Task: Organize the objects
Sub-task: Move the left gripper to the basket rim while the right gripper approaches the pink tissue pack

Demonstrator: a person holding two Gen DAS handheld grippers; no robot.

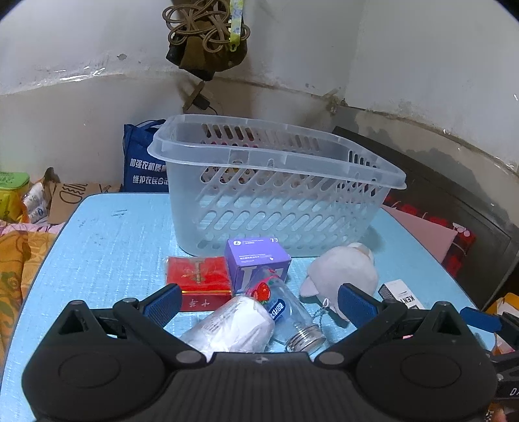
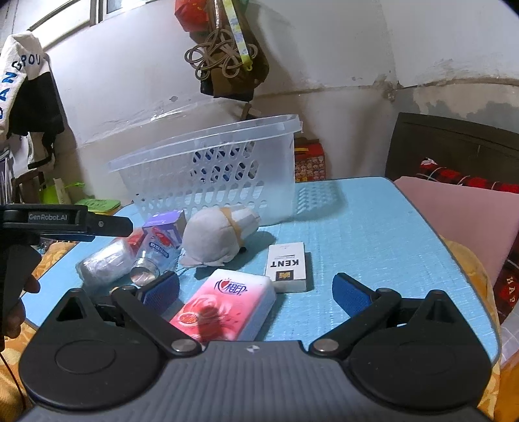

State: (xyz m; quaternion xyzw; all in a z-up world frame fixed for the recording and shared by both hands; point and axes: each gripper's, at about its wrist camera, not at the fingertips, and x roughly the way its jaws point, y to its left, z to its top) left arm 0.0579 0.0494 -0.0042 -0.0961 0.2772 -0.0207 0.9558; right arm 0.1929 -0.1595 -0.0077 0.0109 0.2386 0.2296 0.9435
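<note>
Small household objects are scattered on the light-blue tabletop (image 2: 373,227) before a translucent slotted plastic basket (image 1: 275,191). Both the left gripper (image 1: 259,303) and right gripper (image 2: 256,293) are held spread wide, with nothing gripped. A pink-and-white tissue pack (image 2: 227,306) is seen between the right fingers.

A lived-in home, most likely a bedroom. Ahead of the fingers, past the blue table (image 2: 373,220), the plastered wall (image 1: 308,48) is stained and peeling, with a tangle of cord (image 1: 201,26) and a bag hung on it. To the right of the fingers stands a dark headboard (image 2: 454,142) with a pink pillow (image 2: 460,220); to the left, clothes (image 2: 22,84) hang, a blue shopping bag (image 1: 142,159) leans on the wall, and orange patterned bedding (image 1: 19,259) lies beside the table.
</note>
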